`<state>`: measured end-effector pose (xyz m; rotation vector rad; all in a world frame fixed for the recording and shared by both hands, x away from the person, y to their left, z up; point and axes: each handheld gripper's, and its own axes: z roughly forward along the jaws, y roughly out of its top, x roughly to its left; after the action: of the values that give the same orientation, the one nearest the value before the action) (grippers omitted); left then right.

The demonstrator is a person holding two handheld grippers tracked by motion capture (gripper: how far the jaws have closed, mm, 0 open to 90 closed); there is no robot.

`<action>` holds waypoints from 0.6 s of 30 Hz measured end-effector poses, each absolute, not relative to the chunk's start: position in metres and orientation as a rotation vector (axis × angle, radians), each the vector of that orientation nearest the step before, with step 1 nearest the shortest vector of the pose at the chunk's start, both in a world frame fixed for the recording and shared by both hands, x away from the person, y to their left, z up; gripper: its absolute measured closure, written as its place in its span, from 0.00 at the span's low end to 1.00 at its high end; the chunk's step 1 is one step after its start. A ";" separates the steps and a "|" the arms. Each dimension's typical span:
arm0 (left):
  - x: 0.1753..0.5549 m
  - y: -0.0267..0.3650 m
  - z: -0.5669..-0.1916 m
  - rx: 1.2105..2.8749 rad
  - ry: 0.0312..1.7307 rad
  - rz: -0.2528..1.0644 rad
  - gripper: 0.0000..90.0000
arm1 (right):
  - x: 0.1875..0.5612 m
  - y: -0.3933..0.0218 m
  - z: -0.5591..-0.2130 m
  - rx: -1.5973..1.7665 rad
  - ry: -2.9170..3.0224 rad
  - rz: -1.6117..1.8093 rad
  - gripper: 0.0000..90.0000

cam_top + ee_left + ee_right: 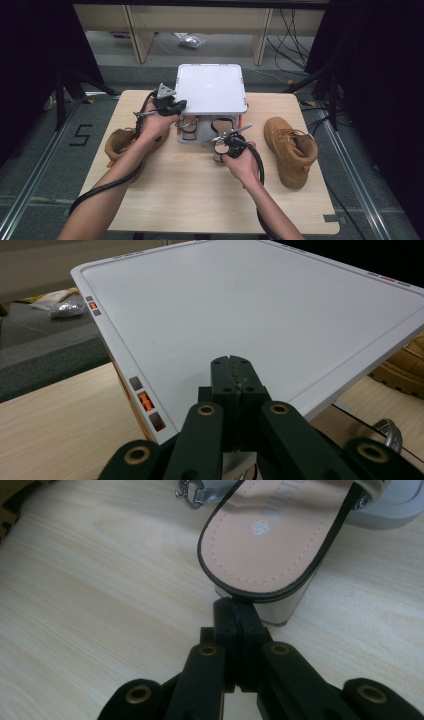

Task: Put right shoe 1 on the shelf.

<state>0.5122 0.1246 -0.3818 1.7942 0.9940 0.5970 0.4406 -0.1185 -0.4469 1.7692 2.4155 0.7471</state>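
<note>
A grey shoe rack (211, 89) stands at the tabletop's (190, 200) far edge, sandals (220, 125) under its shelf. The left claw (233, 371), jaws together, rests over the shelf; the right claw (235, 612), jaws together, nudges a sandal's heel (270, 555). Boots (290, 150) wait at both side edges, unstowed

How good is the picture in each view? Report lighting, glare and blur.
High view: table evenly lit, surroundings dark, soft glare on the white lid. Left gripper view: lid sharp, jaws slightly soft. Right gripper view: sandal bright, printed insole lettering blurred.
</note>
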 end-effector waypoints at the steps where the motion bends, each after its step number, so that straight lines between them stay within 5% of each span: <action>1: 0.512 0.125 -0.382 1.793 0.995 0.596 1.00 | 0.442 -0.118 -0.447 1.764 2.420 0.756 1.00; 18: 0.512 0.125 -0.382 1.798 0.989 0.597 1.00 | 0.459 -0.117 -0.441 1.707 2.354 0.797 1.00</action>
<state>0.5123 0.1249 -0.3819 1.7975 0.9887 0.5974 0.4586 -0.1165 -0.4412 1.7069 2.3539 0.7971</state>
